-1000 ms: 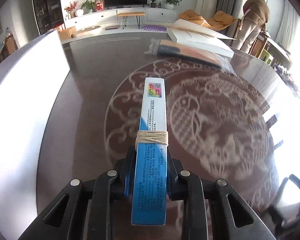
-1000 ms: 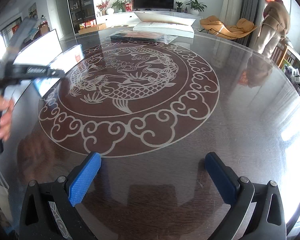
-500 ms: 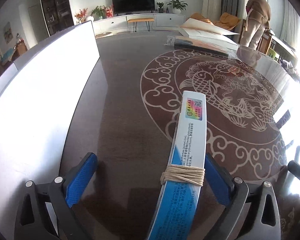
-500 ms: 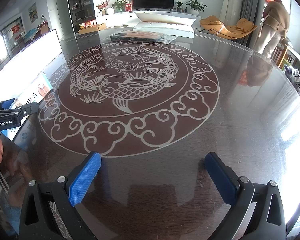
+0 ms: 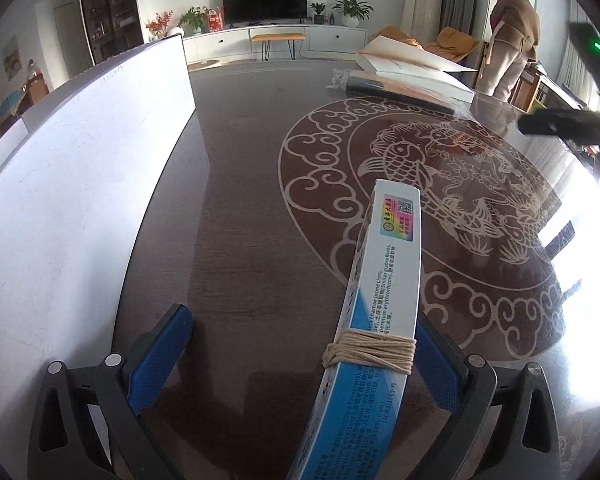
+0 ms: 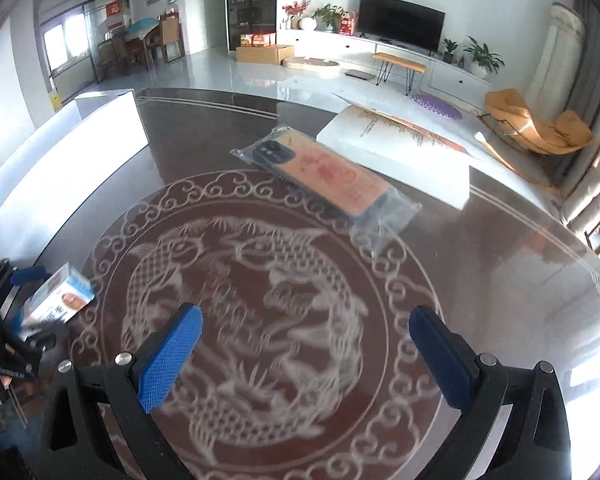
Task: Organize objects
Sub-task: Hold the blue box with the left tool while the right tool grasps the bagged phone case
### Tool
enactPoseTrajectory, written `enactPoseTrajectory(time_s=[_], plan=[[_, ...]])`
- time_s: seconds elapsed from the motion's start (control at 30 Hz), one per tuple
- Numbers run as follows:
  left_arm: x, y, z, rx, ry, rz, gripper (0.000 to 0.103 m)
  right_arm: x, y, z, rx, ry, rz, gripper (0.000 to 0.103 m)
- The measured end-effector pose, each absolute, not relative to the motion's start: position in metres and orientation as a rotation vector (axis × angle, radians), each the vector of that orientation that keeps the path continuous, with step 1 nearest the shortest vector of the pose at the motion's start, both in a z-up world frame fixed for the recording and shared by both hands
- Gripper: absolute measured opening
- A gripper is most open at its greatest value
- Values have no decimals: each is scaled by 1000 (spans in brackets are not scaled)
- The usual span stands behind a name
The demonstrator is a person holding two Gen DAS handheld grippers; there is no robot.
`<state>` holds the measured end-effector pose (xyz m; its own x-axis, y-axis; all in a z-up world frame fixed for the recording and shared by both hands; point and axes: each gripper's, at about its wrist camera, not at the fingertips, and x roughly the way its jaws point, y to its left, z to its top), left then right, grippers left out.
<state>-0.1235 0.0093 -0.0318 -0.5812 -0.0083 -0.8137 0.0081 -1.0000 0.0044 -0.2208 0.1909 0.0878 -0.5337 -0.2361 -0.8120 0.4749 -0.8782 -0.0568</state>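
Resting on the dark table (image 5: pixel 236 216), the blue-and-white box (image 5: pixel 384 304) bound with twine appears just set down. Left gripper (image 5: pixel 300 356) stands fully apart, its right pad beside the box, possibly touching. Right gripper (image 6: pixel 306 354), spread and empty, looks bound for the bagged phone case (image 6: pixel 324 176).
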Motion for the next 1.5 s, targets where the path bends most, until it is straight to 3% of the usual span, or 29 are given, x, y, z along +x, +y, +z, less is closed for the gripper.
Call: enactPoseTrajectory(time_s=[0.33, 0.67, 0.8, 0.9, 0.97, 1.03, 1.1, 1.27, 1.5], plan=[[-123, 9, -31, 1434, 0, -2785, 103, -354, 140, 74, 1283, 426, -2309, 103], [-122, 9, -31, 1434, 2, -2786, 103, -399, 133, 32, 1407, 436, -2291, 103], [-122, 9, -31, 1434, 2, -2787, 103, -402, 133, 31, 1415, 333, -2271, 103], [-122, 9, -31, 1434, 3, -2786, 103, -394, 115, 27, 1453, 303, -2099, 103], [-122, 10, -31, 1433, 3, -2786, 103, -378, 92, 22, 1431, 524, -2062, 103], [-123, 11, -31, 1434, 3, -2786, 103, -371, 84, 23, 1424, 537, -2061, 100], [-122, 12, -31, 1434, 3, -2786, 103, -367, 85, 30, 1420, 488, -2122, 76], [-123, 14, -31, 1433, 3, -2786, 103, -320, 101, 33, 1442, 413, -2217, 76], [-123, 13, -31, 1433, 3, -2786, 103, -157, 155, 32, 1452, 283, -2405, 76]])
